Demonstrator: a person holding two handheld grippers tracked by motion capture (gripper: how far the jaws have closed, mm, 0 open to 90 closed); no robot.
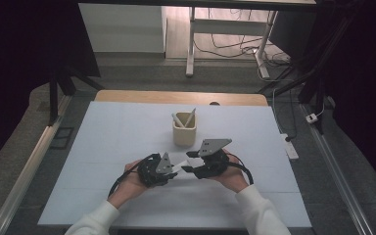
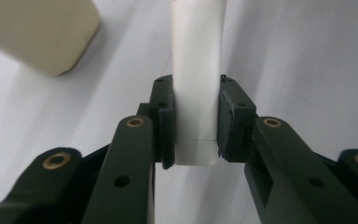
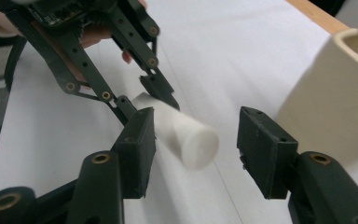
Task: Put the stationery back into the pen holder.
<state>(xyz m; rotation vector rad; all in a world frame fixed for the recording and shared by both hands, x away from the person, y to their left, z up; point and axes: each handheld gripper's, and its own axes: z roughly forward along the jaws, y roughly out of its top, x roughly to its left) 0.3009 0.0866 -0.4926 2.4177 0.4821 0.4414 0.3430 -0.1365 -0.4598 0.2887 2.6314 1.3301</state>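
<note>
My left gripper (image 2: 196,119) is shut on a white cylindrical stick (image 2: 196,93), its pads pressing both sides near one end. In the high view that left gripper (image 1: 175,169) holds the stick (image 1: 181,167) low over the white mat, pointing right. The right gripper (image 3: 196,140) stands open around the stick's free round end (image 3: 189,135). The left pad is close beside it and the right pad well apart from it. In the high view the right gripper (image 1: 189,161) faces the left one. The left gripper (image 3: 144,100) also appears beyond the stick in the right gripper view.
A cream square cup (image 1: 184,133) stands just behind the grippers with two white sticks (image 1: 190,117) leaning in it; it sits close to the right jaw (image 3: 331,98). The white mat (image 1: 117,132) covers a wooden table (image 1: 176,97). Desk legs and cables lie on the floor beyond.
</note>
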